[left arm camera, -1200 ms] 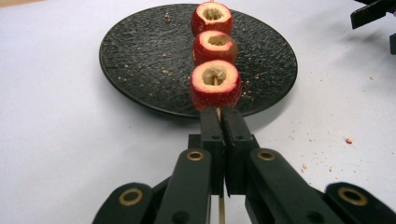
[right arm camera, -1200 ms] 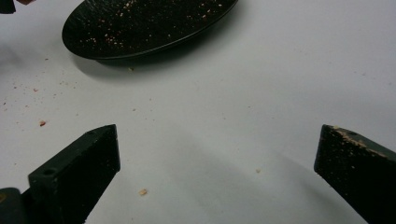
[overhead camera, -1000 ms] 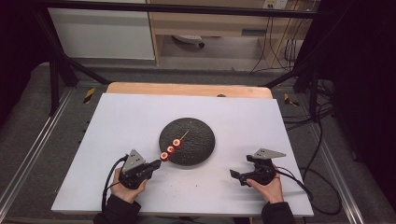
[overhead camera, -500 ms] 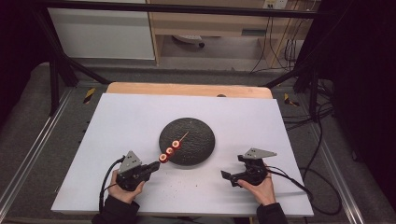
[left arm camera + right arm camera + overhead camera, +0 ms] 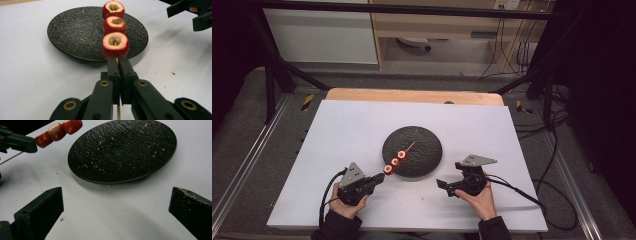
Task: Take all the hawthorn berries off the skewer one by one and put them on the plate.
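The skewer (image 5: 116,61) of three red fruit pieces is kept clamped in the closed left tool (image 5: 379,178) over the black plate's (image 5: 424,145) near rim, presumably so that the wide-open, empty right tool (image 5: 441,184) can be brought in to strip them.

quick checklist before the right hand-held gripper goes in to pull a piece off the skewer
1. Left hand-held gripper shut on the skewer: ok.
2. Three red fruit pieces all on the stick: ok.
3. Right hand-held gripper jaws wide open, nothing between them: ok.
4. Skewer held over the black plate so a pulled piece lands there: not ok for the nearest piece, which hangs at the rim.
5. Path between the right hand-held gripper and the skewer free of other things: ok.
6. How tightly the pieces sit on the stick: cannot tell.
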`<state>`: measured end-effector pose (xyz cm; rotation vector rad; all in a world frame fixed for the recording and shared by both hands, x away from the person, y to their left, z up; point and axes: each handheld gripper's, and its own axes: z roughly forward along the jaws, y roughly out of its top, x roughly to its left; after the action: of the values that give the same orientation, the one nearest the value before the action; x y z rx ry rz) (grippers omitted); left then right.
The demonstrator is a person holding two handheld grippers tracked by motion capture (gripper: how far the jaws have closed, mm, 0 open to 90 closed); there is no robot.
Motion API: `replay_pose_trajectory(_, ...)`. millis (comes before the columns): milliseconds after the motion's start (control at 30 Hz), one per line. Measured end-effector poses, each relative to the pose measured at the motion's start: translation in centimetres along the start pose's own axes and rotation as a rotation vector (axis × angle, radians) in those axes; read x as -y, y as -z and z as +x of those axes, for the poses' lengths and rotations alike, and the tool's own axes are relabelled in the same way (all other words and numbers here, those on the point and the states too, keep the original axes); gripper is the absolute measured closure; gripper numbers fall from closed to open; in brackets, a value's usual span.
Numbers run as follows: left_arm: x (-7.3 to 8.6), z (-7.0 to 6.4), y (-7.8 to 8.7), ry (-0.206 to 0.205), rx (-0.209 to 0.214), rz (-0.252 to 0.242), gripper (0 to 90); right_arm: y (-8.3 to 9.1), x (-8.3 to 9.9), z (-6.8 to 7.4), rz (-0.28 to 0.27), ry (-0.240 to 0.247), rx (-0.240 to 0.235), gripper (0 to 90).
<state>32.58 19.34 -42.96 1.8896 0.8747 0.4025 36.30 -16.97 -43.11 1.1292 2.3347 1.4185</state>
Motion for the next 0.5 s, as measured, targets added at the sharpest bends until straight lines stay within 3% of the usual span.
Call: replay_pose_trajectory(500,0.1,-0.1,-0.2,0.005,0.008,0.002,88.3,-2.6,-3.0,2.2,-0.032,-0.026,0.007,0.6)
